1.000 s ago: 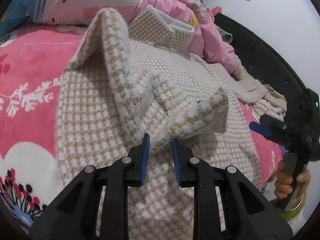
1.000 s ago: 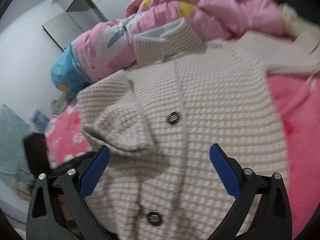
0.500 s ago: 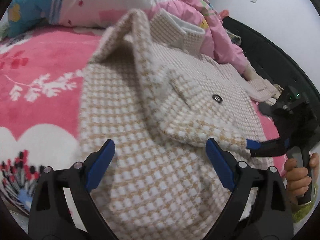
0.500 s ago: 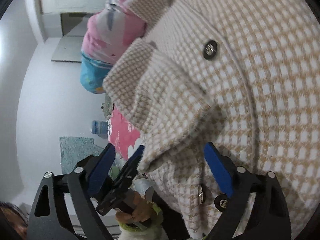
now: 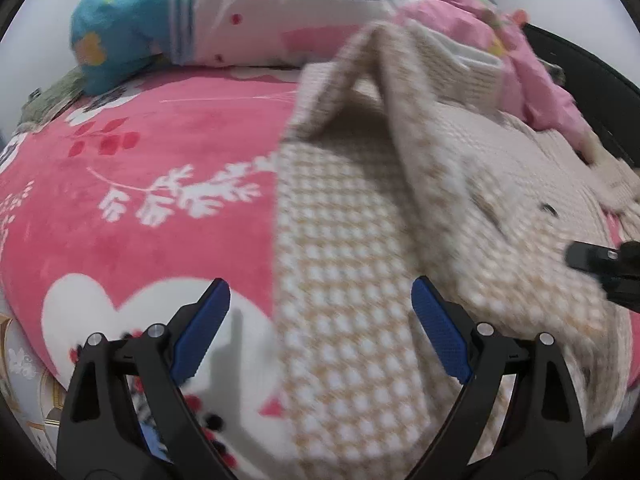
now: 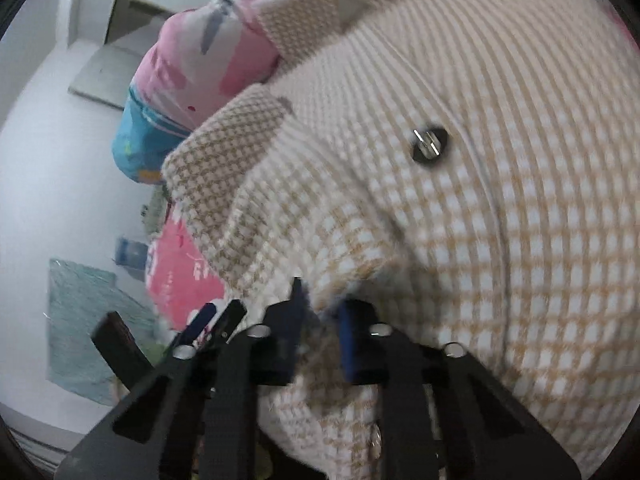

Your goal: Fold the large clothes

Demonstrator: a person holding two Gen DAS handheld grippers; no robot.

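Observation:
A beige and white houndstooth coat (image 5: 352,248) lies on a pink flowered bedspread (image 5: 132,184). One sleeve is folded across its front, forming a raised ridge. My left gripper (image 5: 320,320) is open and empty above the coat's left edge near the hem. My right gripper (image 6: 320,320) is shut on the coat's folded cuff edge (image 6: 332,280), with a dark button (image 6: 429,146) showing further up the coat. The right gripper's body (image 5: 604,268) shows at the right edge of the left wrist view.
A bundled pink, white and blue quilt (image 5: 240,16) lies at the head of the bed behind the coat's collar (image 5: 468,68). A black bed frame (image 5: 580,68) runs along the right. A teal mat (image 6: 84,328) lies on the floor beside the bed.
My left gripper let go of the sleeve cuff, opened wide and moved left. My right gripper moved onto the folded cuff and closed on it.

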